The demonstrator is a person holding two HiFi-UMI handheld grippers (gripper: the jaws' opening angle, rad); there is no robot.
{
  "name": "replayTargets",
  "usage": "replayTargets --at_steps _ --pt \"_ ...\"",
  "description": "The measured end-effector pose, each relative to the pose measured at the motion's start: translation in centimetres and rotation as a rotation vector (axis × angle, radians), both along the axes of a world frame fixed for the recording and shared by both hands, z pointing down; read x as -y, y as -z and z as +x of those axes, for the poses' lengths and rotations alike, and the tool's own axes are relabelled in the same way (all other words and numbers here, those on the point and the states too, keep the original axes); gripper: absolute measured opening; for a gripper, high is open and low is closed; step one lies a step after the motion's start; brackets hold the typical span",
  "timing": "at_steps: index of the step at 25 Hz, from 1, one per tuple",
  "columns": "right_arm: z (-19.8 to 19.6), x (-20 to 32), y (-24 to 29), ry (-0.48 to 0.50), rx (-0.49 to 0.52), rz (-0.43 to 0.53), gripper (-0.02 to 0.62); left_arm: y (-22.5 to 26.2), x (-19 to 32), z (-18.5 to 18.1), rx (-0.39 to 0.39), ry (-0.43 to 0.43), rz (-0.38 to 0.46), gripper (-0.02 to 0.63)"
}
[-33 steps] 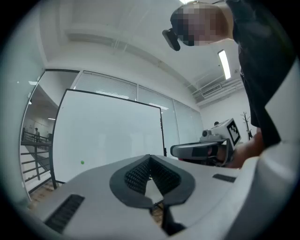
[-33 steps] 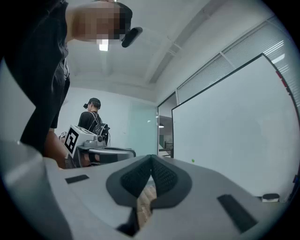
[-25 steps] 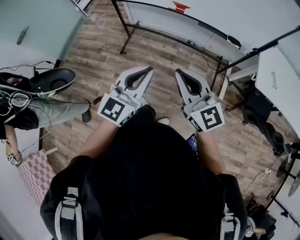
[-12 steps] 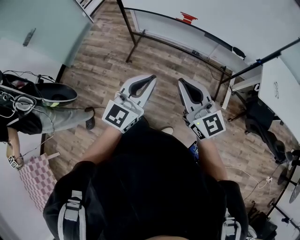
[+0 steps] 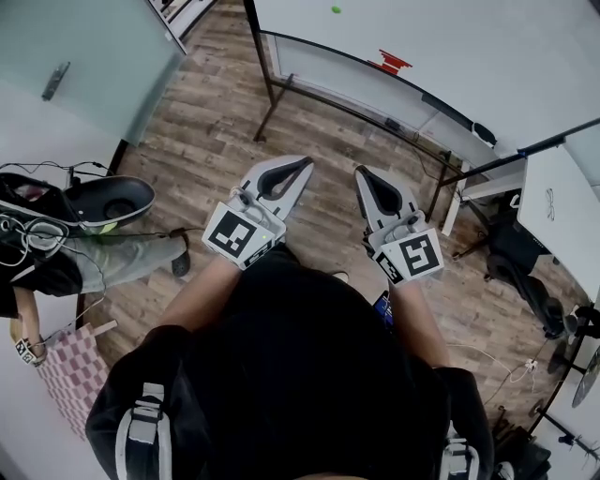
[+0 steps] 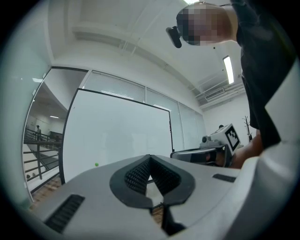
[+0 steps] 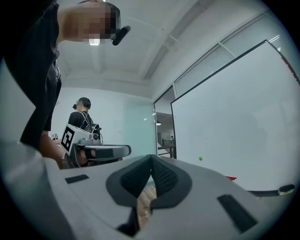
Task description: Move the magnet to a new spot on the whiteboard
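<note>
The left gripper [image 5: 302,163] and the right gripper [image 5: 362,172], jaws together and empty, point level toward the whiteboard [image 5: 450,37], well apart from its magnet [image 5: 336,9] (a small green dot).

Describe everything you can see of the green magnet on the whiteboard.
The magnet is a small round green dot, too small to show material. It sits on the white face of the whiteboard, in its lower part, left of the red object at the bottom edge. Only the board touches it.

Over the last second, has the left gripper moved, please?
Yes: the left gripper has moved forward, ending nearer the whiteboard's lower edge.
</note>
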State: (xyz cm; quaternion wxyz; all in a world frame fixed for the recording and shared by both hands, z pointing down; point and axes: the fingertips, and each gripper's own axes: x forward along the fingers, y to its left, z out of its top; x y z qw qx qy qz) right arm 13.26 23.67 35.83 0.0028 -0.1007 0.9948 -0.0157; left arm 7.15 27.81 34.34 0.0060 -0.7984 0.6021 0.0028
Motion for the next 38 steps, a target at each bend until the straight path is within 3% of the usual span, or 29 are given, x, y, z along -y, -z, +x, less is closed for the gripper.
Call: replayTargets --at_steps 12,20,26,38 --pt "-13.5 2.7 -0.3 -0.056 -0.028 0.006 0.002 -0.5 2.3 -14.0 -0.022 -0.038 0.006 0.002" --pt "-20.8 4.0 -0.4 -0.089 -0.004 -0.059 0.002 -1.4 3.3 -22.0 -0.046 -0.063 -0.007 0.002" --pt "-23.7 4.2 -0.6 -0.093 -0.018 -0.053 0.002 -1.6 3.6 -25.2 -0.046 -0.069 -0.006 0.002" --pt "-26.6 7.6 -0.8 -0.095 -0.008 -0.032 0.002 -1.4 7.0 -28.0 -0.004 -0.061 0.001 0.001"
